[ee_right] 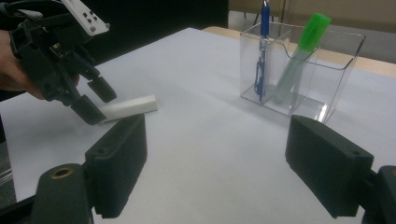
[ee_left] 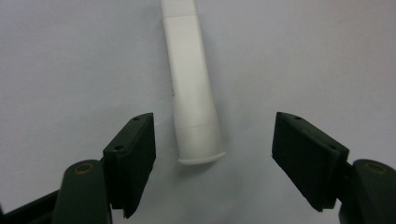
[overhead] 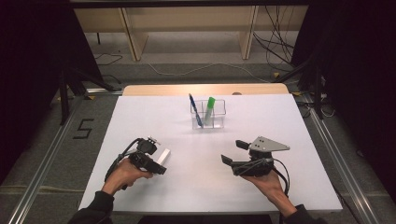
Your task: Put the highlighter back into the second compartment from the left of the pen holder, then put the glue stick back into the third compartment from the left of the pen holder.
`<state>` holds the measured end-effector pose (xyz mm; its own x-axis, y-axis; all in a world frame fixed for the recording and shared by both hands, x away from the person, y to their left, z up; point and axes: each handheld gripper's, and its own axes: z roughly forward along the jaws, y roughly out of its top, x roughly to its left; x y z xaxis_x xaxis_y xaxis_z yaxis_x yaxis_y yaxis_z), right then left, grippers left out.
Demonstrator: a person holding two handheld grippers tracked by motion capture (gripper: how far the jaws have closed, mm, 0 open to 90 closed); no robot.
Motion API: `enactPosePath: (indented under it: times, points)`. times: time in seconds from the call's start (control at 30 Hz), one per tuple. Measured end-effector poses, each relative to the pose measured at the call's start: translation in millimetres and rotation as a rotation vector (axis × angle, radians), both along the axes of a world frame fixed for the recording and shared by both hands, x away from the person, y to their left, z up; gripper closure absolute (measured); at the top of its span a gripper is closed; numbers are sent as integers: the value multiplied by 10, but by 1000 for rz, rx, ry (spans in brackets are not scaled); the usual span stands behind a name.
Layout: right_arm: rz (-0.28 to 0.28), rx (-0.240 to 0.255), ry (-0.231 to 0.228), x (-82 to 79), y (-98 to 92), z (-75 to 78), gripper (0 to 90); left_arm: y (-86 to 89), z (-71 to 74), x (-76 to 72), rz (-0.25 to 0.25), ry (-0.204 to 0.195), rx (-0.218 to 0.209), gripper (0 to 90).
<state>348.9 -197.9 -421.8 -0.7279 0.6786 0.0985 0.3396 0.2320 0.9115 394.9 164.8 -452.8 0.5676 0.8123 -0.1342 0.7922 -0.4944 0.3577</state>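
A white capped marker (overhead: 164, 155) lies flat on the white table top (overhead: 205, 186) at the front left. My left gripper (overhead: 158, 163) hangs over its near end, and its jaws stand open on either side of that end without touching it. From the left gripper view, the marker (ee_left: 194, 84) runs away from the gripper (ee_left: 212, 123), with a gap at each pad. My right gripper (overhead: 234, 152) is held at the front right, open and empty. The right gripper view shows its jaws (ee_right: 219, 144) wide apart, with the left gripper (ee_right: 95, 100) and the marker (ee_right: 133, 106) beyond.
A clear two-part holder (overhead: 218, 122) stands at the middle back of the table with a blue pen (overhead: 195, 110) and a green highlighter (overhead: 209, 108) upright in it. Both also appear in the right gripper view: pen (ee_right: 262, 46), highlighter (ee_right: 301, 51). A wooden strip (overhead: 154, 89) borders the far edge.
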Motion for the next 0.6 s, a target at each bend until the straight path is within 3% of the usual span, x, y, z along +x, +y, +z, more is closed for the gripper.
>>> enactPosePath:
  times: [0.37,0.6]
  points:
    - [4,-8,0,15,9,-11,217,3,-19,29,-19,15,6,400]
    - [4,-14,1,8,8,-15,219,-14,-30,40,-6,22,6,441]
